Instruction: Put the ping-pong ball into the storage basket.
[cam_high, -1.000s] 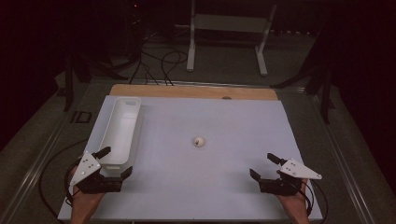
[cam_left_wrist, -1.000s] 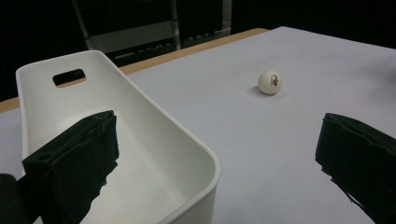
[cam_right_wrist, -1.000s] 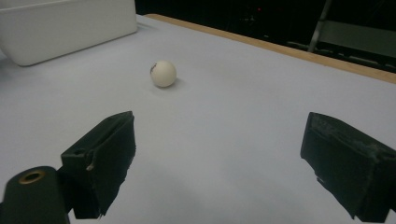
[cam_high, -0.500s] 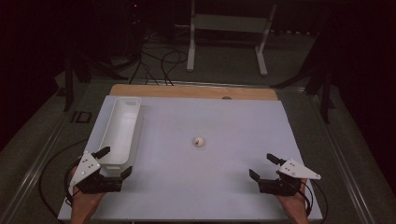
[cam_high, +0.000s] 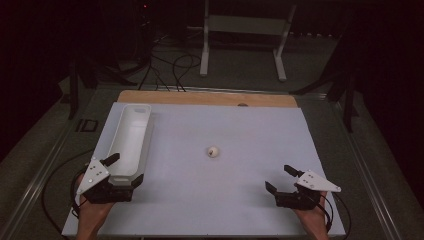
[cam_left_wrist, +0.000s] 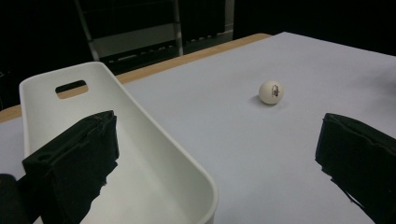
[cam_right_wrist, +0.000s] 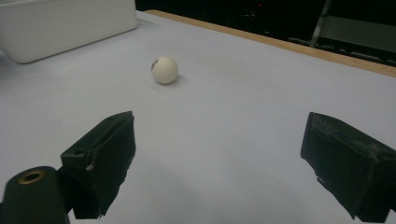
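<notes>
The right gripper has eased very slightly sideways along the near edge of the counter, its jaws spread as wide as before and the ball ahead of them where it was.

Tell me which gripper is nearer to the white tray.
Left. The left gripper has its jaws open astride the near end of the white tray; the right gripper is far across the table, also open.

Left black two-jaw gripper, grey three-cornered plate on top: jaws wide apart, hand-held low at near left. Right black two-jaw gripper: jaws wide apart, near right, angled inward.
</notes>
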